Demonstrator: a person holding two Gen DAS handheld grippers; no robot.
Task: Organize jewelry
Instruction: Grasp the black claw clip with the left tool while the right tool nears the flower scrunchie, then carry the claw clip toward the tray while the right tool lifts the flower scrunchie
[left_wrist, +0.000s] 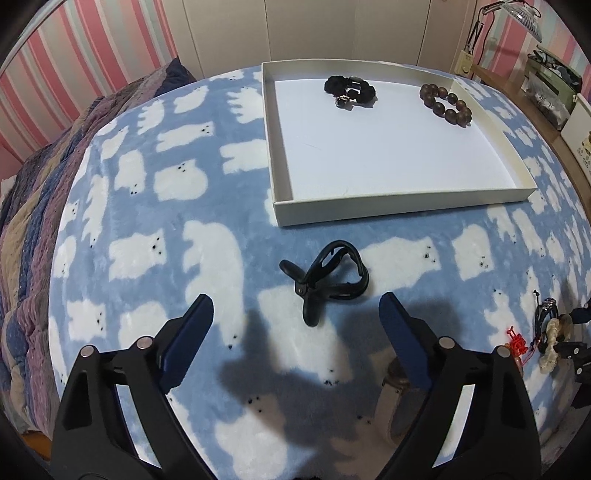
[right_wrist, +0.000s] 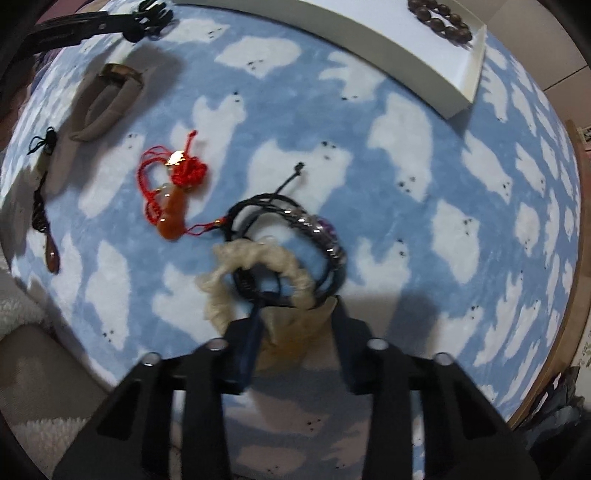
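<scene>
Left gripper (left_wrist: 295, 325): jaws spread, hovering over black plastic hair claw clip (left_wrist: 325, 278) on blue bear-print fleece blanket (left_wrist: 147, 221) | Right gripper (right_wrist: 295, 314): jaws drawn in around cream fabric scrunchie (right_wrist: 255, 273) tangled with black cord bracelet (right_wrist: 295, 221), apparently pinching it; blurred | Far: shallow white cardboard tray (left_wrist: 369, 210) holding brown wooden bead bracelet (left_wrist: 445, 103), black scrunchie (left_wrist: 349, 88)

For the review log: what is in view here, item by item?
tray: one, white, far on blanket
scrunchie: one, black, in tray
bead bracelet: one, brown, in tray
hair clip: one, black, ahead of left gripper
red charm: one, red-orange, on blanket
cord bracelets: bundle, black, at right gripper
cream scrunchie: one, at right gripper
blanket: one, blue-white
left gripper: open
right gripper: closing on the bundle
</scene>
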